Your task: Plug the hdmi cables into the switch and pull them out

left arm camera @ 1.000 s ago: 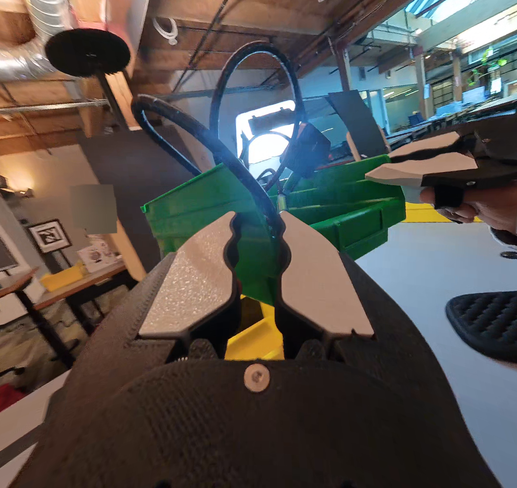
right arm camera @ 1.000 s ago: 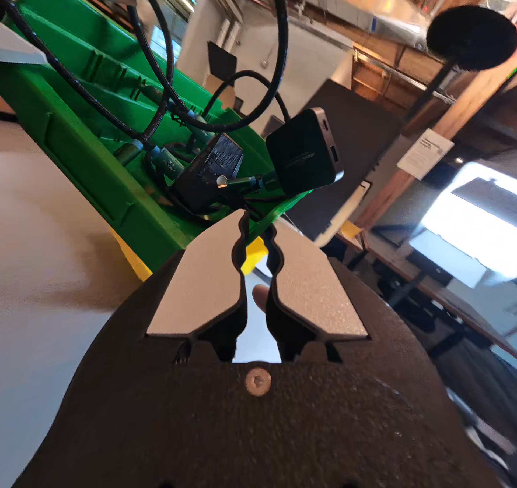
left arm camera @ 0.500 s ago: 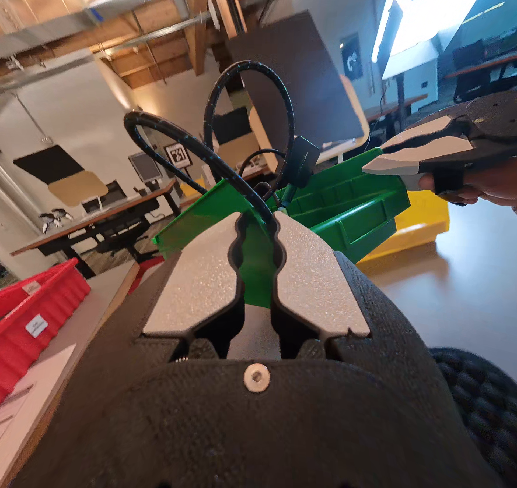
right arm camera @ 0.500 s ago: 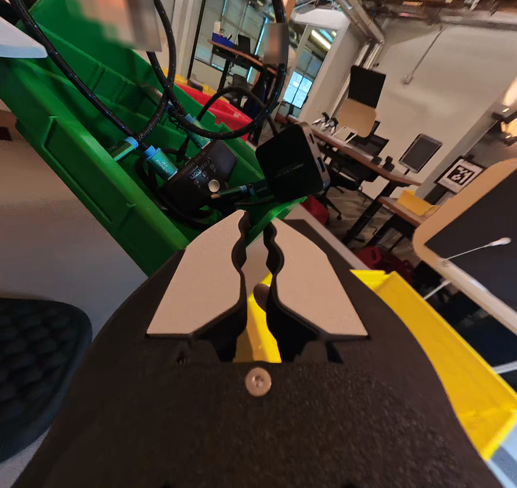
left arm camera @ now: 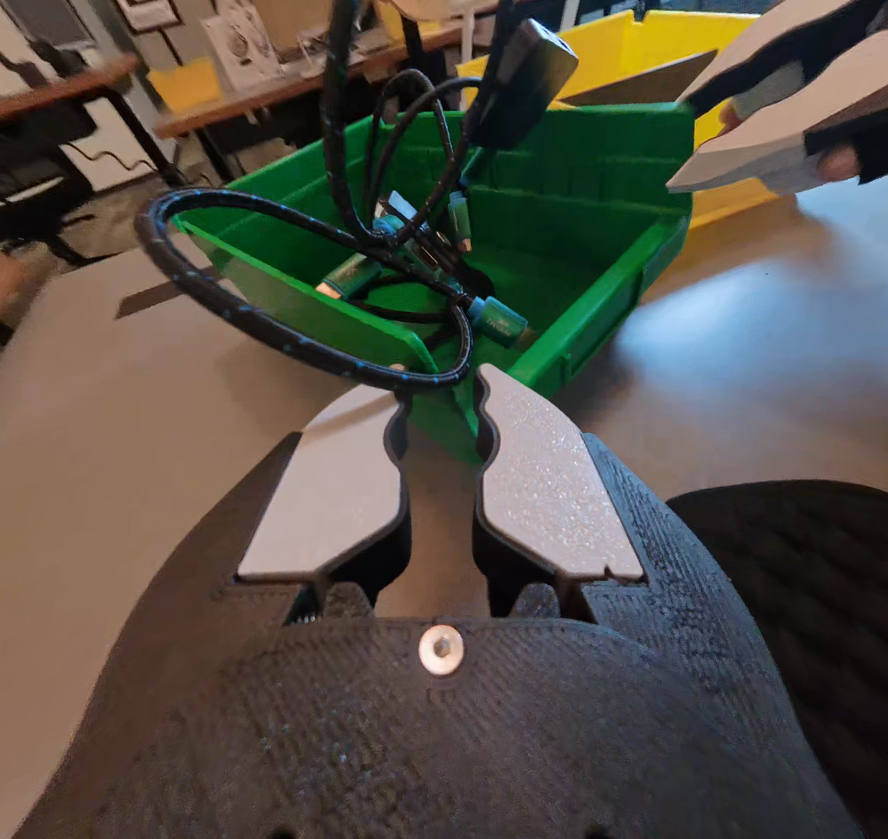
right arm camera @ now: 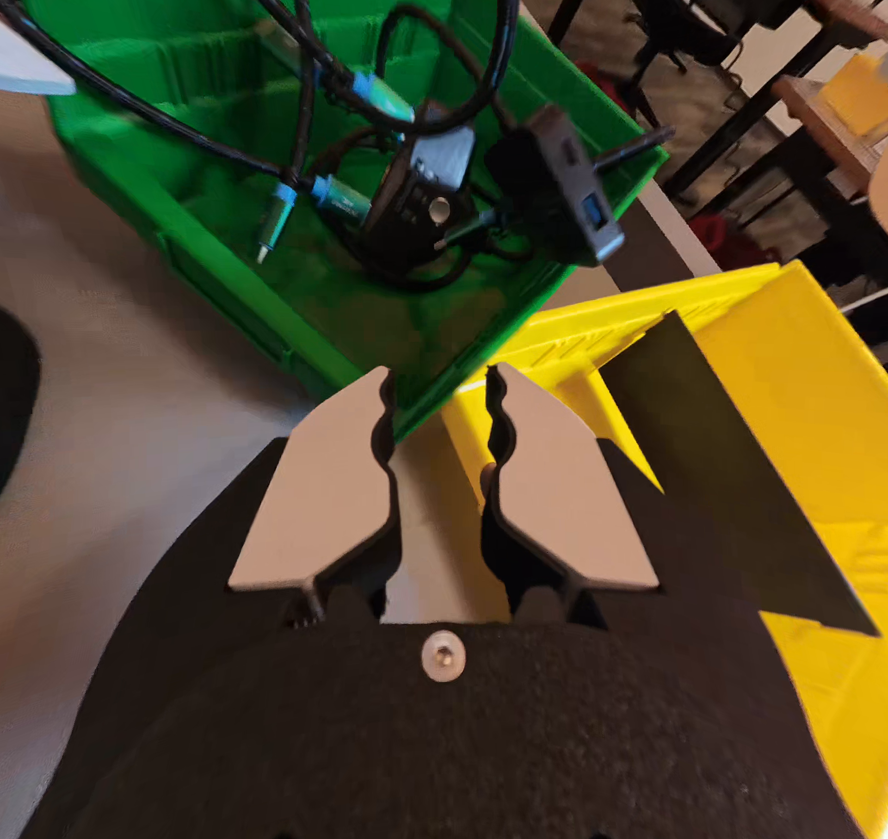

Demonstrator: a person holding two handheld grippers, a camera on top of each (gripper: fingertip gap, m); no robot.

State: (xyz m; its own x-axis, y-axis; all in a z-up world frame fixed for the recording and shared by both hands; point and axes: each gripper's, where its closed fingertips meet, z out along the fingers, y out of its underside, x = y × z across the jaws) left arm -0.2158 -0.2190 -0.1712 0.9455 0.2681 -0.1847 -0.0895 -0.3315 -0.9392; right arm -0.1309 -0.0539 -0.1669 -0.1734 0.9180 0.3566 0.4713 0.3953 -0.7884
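A green bin [left arm camera: 596, 297] on the table holds tangled black braided HDMI cables [left arm camera: 269, 321] with teal plugs [left arm camera: 495, 323]. In the right wrist view the bin [right arm camera: 230, 258] also holds a black switch box [right arm camera: 418, 191] and a dark grey adapter [right arm camera: 552, 181], with loose teal plugs [right arm camera: 341, 198] beside the switch. My left gripper [left arm camera: 439, 383] is open at the bin's near corner; a cable loop lies across its left fingertip, not pinched. My right gripper [right arm camera: 439, 376] is open and empty over the bin's corner. It also shows in the left wrist view [left arm camera: 677, 143].
A yellow bin [right arm camera: 769, 407] with a dark insert stands against the green bin. A black ribbed mat [left arm camera: 793, 575] lies on the table [left arm camera: 120, 431] near the grippers. Desks, chairs and table legs stand beyond the table's far edge. The left gripper's tips are roughly 20 cm from the right gripper's.
Both views have tipped down from the ceiling and room onto the table and green bin. My left jaws have widened off the cable they pinched. My right jaws have also widened.
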